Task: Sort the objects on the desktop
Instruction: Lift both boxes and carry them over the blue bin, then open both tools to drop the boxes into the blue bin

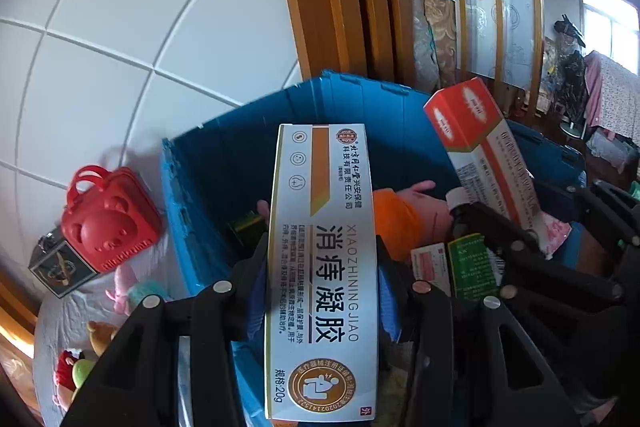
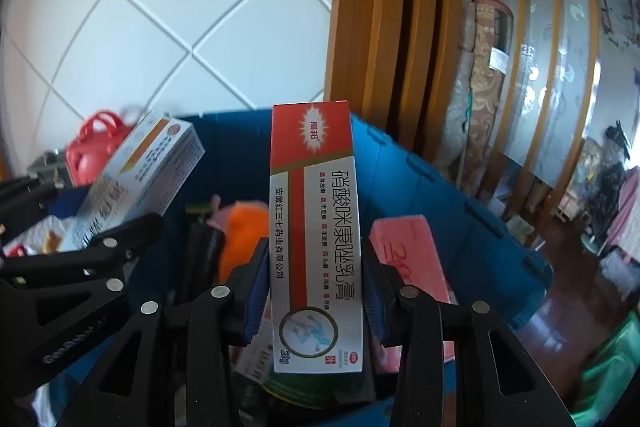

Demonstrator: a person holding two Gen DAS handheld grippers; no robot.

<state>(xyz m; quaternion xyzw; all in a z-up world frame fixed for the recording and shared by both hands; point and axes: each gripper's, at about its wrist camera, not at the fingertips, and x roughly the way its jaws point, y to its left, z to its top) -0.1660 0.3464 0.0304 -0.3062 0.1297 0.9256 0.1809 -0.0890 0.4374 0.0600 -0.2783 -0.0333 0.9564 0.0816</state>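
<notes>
white box: clamped in my left gripper — long axis runs straight out along the fingers, far end over the blue bin.
red box: pinched by my right gripper, same lengthwise lie, also over the bin.
spacing: the two boxes side by side, apart — white one to the left.
below: bin already holds an orange toy, green bottle, pink box.
next, my guess: either hand can let go; both drops are straight down.
</notes>
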